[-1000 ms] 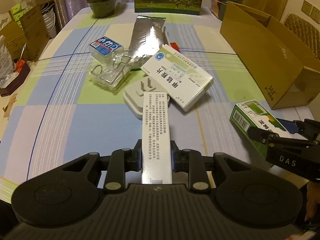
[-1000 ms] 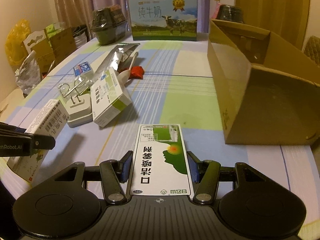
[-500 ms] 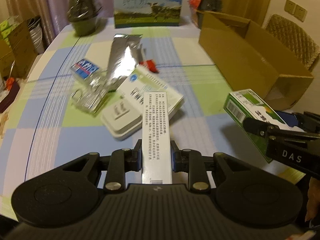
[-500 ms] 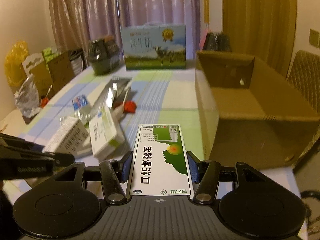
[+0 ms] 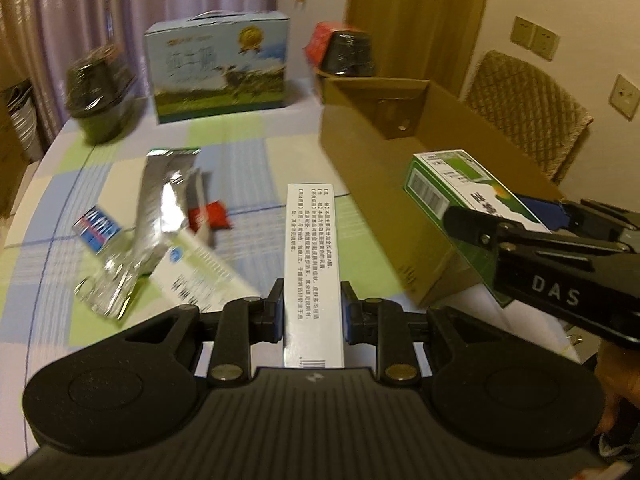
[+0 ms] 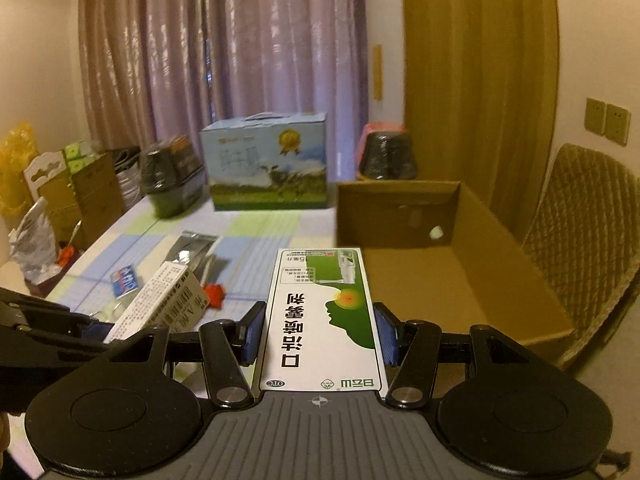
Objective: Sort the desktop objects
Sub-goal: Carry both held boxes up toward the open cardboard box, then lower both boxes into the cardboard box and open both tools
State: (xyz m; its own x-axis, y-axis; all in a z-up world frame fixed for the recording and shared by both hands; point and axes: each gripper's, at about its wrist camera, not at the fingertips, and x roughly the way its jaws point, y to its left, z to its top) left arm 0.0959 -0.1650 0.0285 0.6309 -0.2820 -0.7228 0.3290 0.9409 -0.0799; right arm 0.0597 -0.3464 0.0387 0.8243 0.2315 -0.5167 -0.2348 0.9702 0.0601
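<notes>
My left gripper (image 5: 313, 309) is shut on a narrow white medicine box (image 5: 313, 264) held above the table. My right gripper (image 6: 320, 330) is shut on a green and white medicine box (image 6: 322, 316), raised in front of the open brown cardboard box (image 6: 452, 280). In the left wrist view the right gripper and its green box (image 5: 452, 184) hang at the near left wall of the cardboard box (image 5: 360, 160). In the right wrist view the left gripper's white box (image 6: 160, 304) shows at lower left. On the checked tablecloth lie a white and green medicine box (image 5: 196, 272), a silver foil pouch (image 5: 160, 204), a small blue and white pack (image 5: 96, 230), a red item (image 5: 210, 218).
A blue milk carton case (image 5: 218, 66) stands at the table's far edge between two dark wrapped tubs (image 5: 98, 92) (image 5: 348, 54). A woven chair (image 6: 580, 248) stands right of the cardboard box. Cartons and bags (image 6: 48, 192) crowd the floor at left.
Both grippers have risen with their boxes and moved toward the cardboard box. The white charger under the left gripper has dropped out of view.
</notes>
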